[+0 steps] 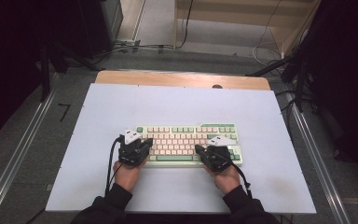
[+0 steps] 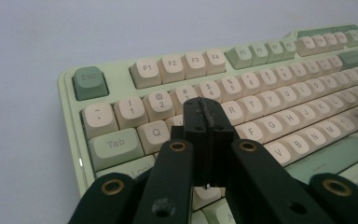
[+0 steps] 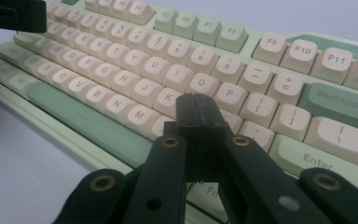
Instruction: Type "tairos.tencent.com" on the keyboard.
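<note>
Hovering over the keyboard [image 1: 189, 143], my left claw [image 2: 205, 116] is pressed together, empty. My right claw [image 3: 198, 112] is also closed, holding nothing, above the keys.

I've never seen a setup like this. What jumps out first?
A pastel green and cream keyboard lies in the middle of a white table. A person's hands hold two black tools over it: the left tool at the letter keys' left end, the right tool toward the right end. Both have their jaws shut, tips just above the keys.
</note>
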Demonstrator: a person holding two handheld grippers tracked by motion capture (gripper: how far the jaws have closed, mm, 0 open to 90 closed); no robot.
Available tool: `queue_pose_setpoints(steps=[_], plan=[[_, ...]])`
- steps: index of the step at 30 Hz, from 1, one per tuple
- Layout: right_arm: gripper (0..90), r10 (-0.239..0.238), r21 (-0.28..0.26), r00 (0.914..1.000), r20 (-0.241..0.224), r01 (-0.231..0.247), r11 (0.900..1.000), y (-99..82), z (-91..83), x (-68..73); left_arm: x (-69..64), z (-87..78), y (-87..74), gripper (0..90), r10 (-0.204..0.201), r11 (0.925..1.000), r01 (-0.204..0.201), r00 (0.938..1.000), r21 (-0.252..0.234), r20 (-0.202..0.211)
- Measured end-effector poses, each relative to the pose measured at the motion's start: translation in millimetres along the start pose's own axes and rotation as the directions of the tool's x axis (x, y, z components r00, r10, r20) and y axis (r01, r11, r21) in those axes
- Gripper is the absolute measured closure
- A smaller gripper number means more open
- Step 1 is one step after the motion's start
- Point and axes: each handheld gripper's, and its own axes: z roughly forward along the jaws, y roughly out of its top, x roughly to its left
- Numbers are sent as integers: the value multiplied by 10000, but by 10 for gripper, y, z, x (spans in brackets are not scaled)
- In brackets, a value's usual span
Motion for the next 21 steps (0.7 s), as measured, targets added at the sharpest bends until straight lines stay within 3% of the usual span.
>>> queue_pose_setpoints(steps=[21], plan=[[873, -65, 196, 10000, 39, 64, 9998, -25, 48, 6, 8, -6, 3, 900, -7, 10000, 7, 10000, -42, 13]])
